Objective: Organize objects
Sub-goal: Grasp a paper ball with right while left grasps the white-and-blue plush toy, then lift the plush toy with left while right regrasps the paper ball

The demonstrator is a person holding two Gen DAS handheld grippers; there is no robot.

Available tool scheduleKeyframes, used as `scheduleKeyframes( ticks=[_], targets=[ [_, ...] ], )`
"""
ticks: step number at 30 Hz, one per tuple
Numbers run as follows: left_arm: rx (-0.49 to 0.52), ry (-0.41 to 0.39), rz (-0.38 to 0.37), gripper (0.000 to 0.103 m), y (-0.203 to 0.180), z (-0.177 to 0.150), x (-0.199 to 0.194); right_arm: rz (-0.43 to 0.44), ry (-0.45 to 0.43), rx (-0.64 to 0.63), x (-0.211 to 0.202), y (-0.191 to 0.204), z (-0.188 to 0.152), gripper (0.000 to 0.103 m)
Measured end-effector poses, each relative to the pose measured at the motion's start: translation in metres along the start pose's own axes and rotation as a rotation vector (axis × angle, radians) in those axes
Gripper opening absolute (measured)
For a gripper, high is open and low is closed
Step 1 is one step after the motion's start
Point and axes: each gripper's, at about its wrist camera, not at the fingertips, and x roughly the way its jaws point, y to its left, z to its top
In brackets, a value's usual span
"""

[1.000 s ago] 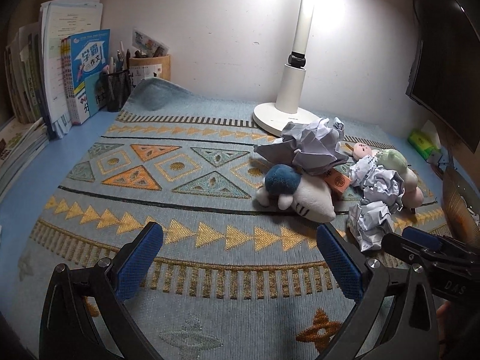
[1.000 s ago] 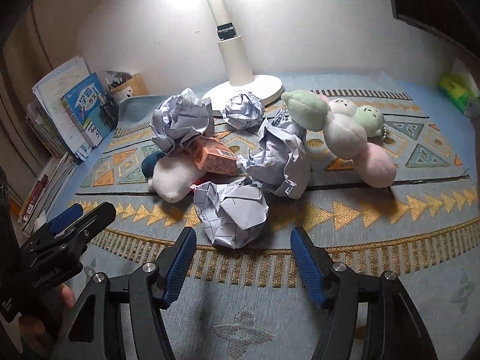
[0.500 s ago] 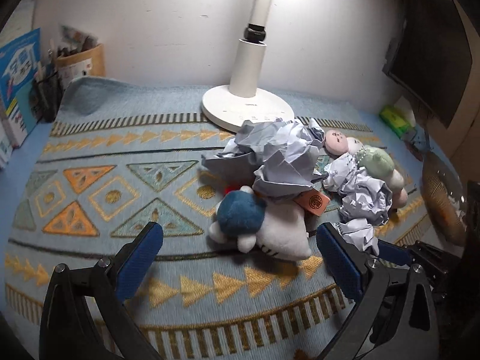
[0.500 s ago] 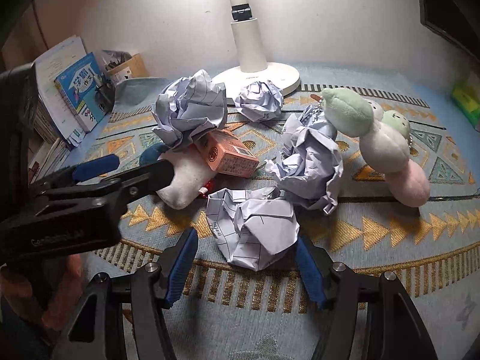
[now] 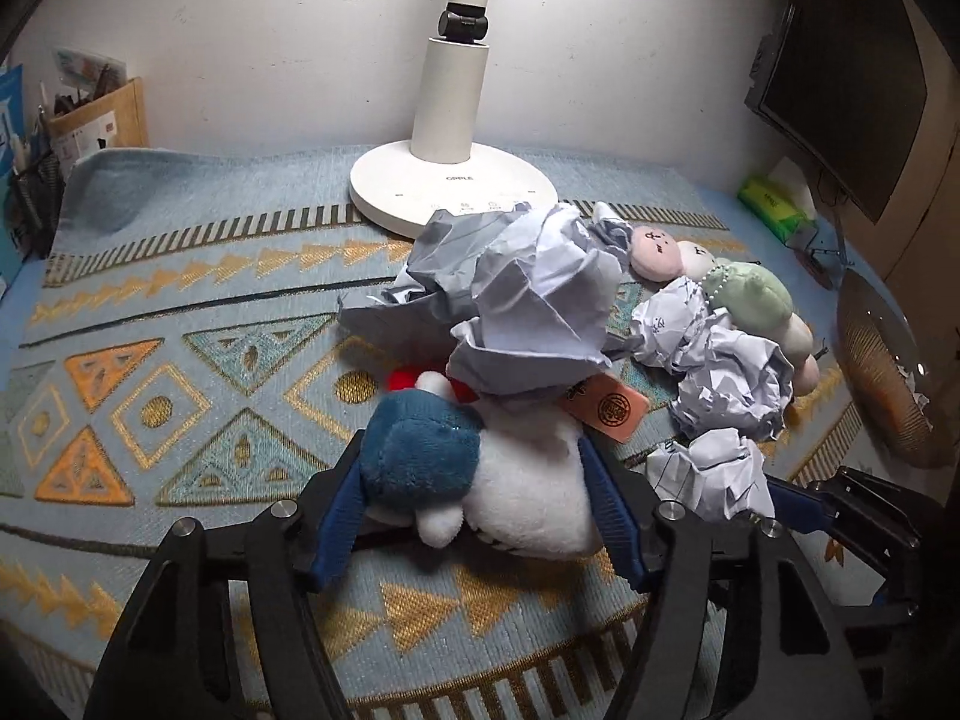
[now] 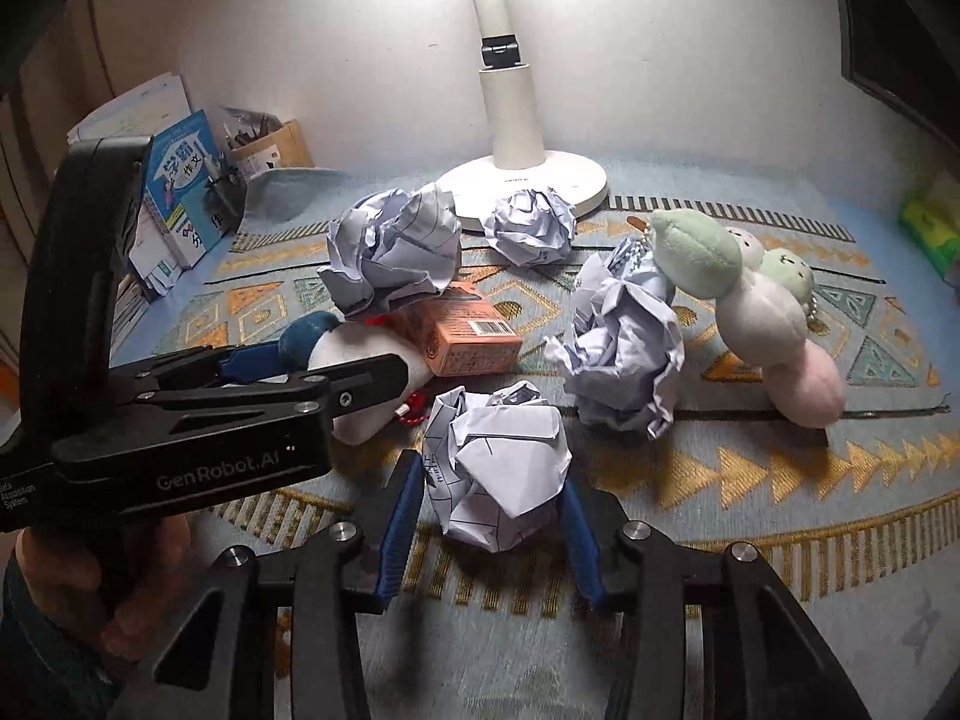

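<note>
Your left gripper (image 5: pixel 474 516) is closing round the blue-white plush (image 5: pixel 480 480) on the mat, right gripper (image 6: pixel 489 531) closing round the nearest paper ball (image 6: pixel 495 468), pads abt touching, so lifting w/ the big crumpled sheet (image 5: pixel 516 300) resting on top could tip it & the orange box (image 6: pixel 465 339).

Patterned blue mat (image 5: pixel 180 312), lamp base (image 5: pixel 450 192), crumpled papers (image 6: pixel 528 234), plush toys (image 6: pixel 762 306)
</note>
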Motion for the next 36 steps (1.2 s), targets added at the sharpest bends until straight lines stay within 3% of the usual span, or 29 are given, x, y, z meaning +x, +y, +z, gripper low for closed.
scheduleKeyframes(
  ticks=[3, 9, 18, 22, 29, 33, 34, 36],
  targets=[
    [-0.004, 0.021, -0.024, 0.065, -0.003, -0.019, -0.016, 0.026, -0.025, -0.006, -0.023, -0.004, -0.019, 0.043],
    [0.002, -0.027, -0.051, 0.065, -0.022, -0.062, -0.056, 0.025, -0.016, 0.005, -0.047, -0.014, -0.042, 0.044],
    [0.011, -0.093, -0.025, 0.065, -0.052, -0.081, -0.072, 0.005, 0.015, 0.027, -0.05, -0.026, -0.058, 0.048],
    [-0.023, -0.111, -0.025, 0.065, -0.046, -0.083, -0.076, 0.009, 0.022, 0.05, -0.048, -0.031, -0.06, 0.067],
    [-0.087, -0.112, -0.032, 0.065, -0.034, -0.085, -0.076, -0.005, 0.04, 0.025, -0.047, -0.025, -0.067, 0.067],
    [-0.057, -0.112, -0.013, 0.065, -0.042, -0.089, -0.078, -0.11, 0.011, -0.037, -0.046, -0.01, -0.068, 0.066],
    [-0.05, -0.106, 0.001, 0.065, -0.044, -0.09, -0.077, -0.131, 0.007, -0.045, -0.045, -0.008, -0.067, 0.056],
    [-0.047, -0.105, 0.005, 0.065, -0.043, -0.091, -0.078, -0.147, 0.003, -0.065, -0.043, -0.005, -0.066, 0.051]
  ],
)
